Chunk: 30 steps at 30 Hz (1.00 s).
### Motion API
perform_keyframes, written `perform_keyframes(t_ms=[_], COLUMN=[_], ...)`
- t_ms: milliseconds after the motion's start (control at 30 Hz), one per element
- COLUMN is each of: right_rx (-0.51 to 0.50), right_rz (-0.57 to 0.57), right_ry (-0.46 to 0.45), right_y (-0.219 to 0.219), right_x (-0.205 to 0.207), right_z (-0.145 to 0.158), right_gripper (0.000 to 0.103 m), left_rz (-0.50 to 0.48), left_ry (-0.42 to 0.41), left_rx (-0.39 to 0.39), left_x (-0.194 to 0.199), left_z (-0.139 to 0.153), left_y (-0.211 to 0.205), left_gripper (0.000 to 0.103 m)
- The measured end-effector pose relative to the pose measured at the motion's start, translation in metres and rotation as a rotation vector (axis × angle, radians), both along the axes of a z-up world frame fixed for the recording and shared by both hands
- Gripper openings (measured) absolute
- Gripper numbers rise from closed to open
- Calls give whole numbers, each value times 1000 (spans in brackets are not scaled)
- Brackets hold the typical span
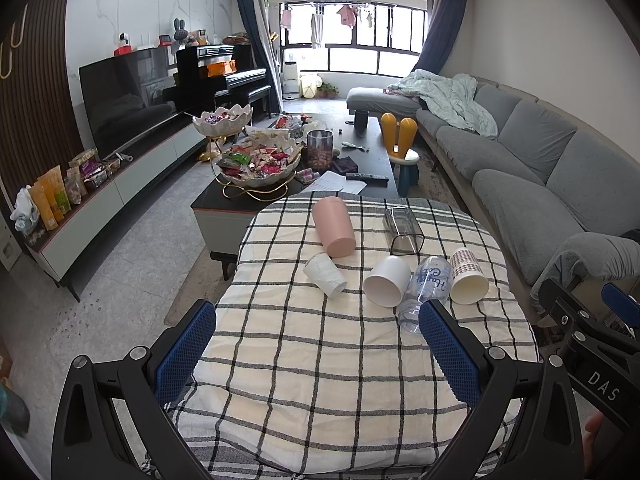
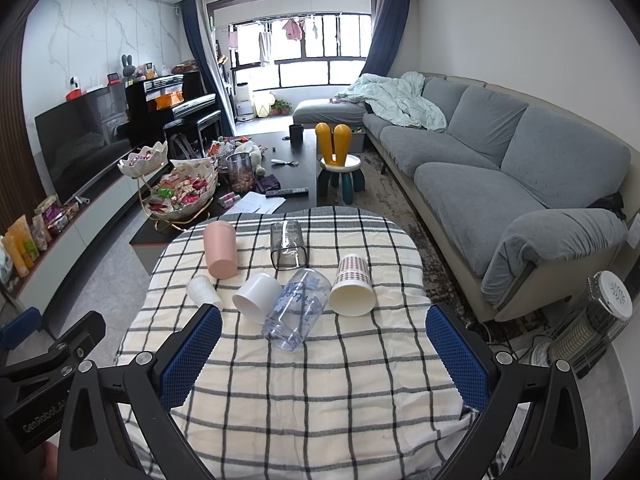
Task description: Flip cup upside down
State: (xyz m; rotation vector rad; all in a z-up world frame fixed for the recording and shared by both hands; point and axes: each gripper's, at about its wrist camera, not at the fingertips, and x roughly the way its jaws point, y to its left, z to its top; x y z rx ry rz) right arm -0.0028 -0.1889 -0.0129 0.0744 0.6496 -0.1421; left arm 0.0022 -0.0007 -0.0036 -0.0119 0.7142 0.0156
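Observation:
Several cups lie on their sides on a checked cloth (image 1: 320, 360) (image 2: 320, 380): a pink cup (image 1: 333, 226) (image 2: 220, 249), a smoky clear square cup (image 1: 402, 229) (image 2: 287, 244), a small white paper cup (image 1: 324, 274) (image 2: 203, 290), a white cup (image 1: 387, 281) (image 2: 256, 292), a clear printed plastic cup (image 1: 424, 290) (image 2: 298, 304) and a patterned paper cup (image 1: 467, 276) (image 2: 352, 285). My left gripper (image 1: 318, 322) is open and empty, short of the cups. My right gripper (image 2: 324, 326) is open and empty, its jaws either side of the clear cup's mouth, above the cloth.
A dark coffee table (image 1: 372, 152) (image 2: 296, 176) with snack bowls stands behind the cloth-covered table. A grey sofa (image 1: 520, 152) (image 2: 500, 160) runs along the right. A yellow-eared child stool (image 1: 402, 152) (image 2: 340, 168) and a heater (image 2: 592, 320) stand nearby.

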Motion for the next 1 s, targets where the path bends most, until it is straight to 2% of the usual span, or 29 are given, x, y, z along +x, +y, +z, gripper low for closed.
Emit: perform_keyframes(t_ms=[900,967,1000], right_rx=[0,1,-1], right_rz=[0,4,7], right_ry=[1,3,4], right_y=[0,1,2], right_x=[3,4,6], right_z=[-3,-4,-4], right_gripper=[102,102,102], left_rz=[4,11,14], left_ry=[4,8,13], left_rx=[3,8,10], left_x=[-1,0,4], left_z=[2,0,-13], left_y=[2,3,5], left_gripper=[103,103,103])
